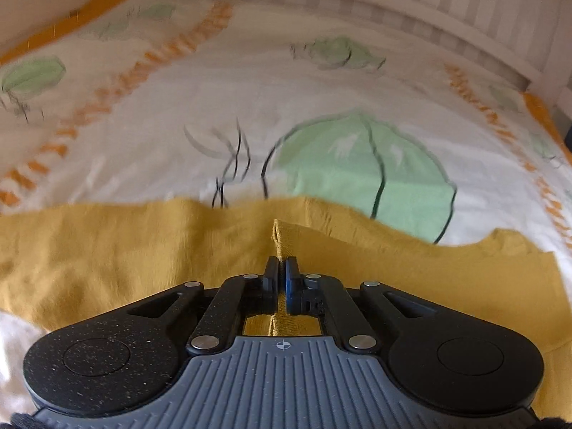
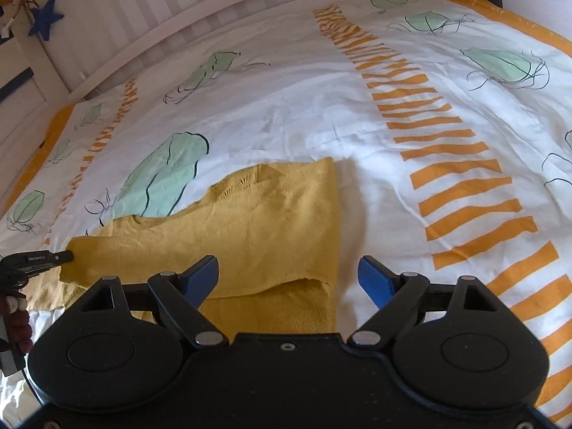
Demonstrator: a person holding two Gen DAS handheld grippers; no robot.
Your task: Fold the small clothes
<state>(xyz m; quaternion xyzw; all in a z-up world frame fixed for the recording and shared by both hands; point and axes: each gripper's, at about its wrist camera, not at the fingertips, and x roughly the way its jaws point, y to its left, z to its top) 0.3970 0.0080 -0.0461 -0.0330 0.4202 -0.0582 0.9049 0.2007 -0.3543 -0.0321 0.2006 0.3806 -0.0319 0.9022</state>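
Observation:
A mustard-yellow knit garment (image 2: 250,221) lies partly folded on the bed, one layer laid over another. In the left wrist view the garment (image 1: 107,261) fills the near field, and my left gripper (image 1: 281,268) is shut on a raised ridge of its fabric. My right gripper (image 2: 289,275) is open and empty, hovering just above the garment's near right corner. The left gripper's tip (image 2: 53,259) shows at the garment's left end in the right wrist view.
The garment lies on a white duvet (image 2: 321,125) printed with green shapes and orange stripes. A white slatted bed rail (image 2: 161,25) runs along the far side. A blue star (image 2: 44,18) hangs at the far left.

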